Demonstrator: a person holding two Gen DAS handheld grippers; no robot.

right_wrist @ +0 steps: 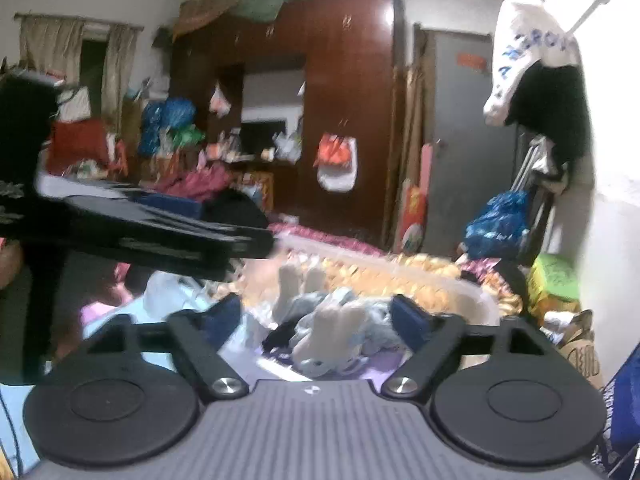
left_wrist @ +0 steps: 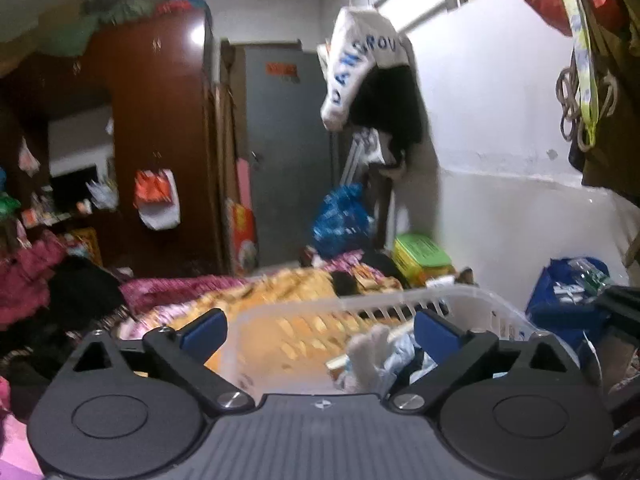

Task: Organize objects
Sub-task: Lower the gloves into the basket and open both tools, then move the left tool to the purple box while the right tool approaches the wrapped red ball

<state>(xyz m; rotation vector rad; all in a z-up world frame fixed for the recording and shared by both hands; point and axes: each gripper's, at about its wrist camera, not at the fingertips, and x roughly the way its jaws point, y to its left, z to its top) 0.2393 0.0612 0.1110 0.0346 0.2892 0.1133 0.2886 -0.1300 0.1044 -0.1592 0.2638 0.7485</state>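
Taking the white slatted basket (left_wrist: 404, 300) as the landmark: in the left wrist view, to its left a yellow-orange patterned blanket (left_wrist: 280, 292) spreads over the bed, with the dark wooden wardrobe (left_wrist: 160, 120) far behind. The left gripper (left_wrist: 320, 330) hangs at the basket's near rim with its jaws spread wide and nothing between them; the left pad sits outside the basket's near-left corner, the right pad over its inside. Inside the basket, toward its right half, lies a pale sock (left_wrist: 370, 354) on a heap of light-blue and dark clothes (left_wrist: 404, 356). Right of the basket sits a blue bag (left_wrist: 568, 300) against the white wall. In the right wrist view, the right gripper (right_wrist: 316, 312) is also wide apart and empty, with the pile of socks and clothes (right_wrist: 332, 320) framed between its pads and the basket's far rim (right_wrist: 476, 292) just behind.
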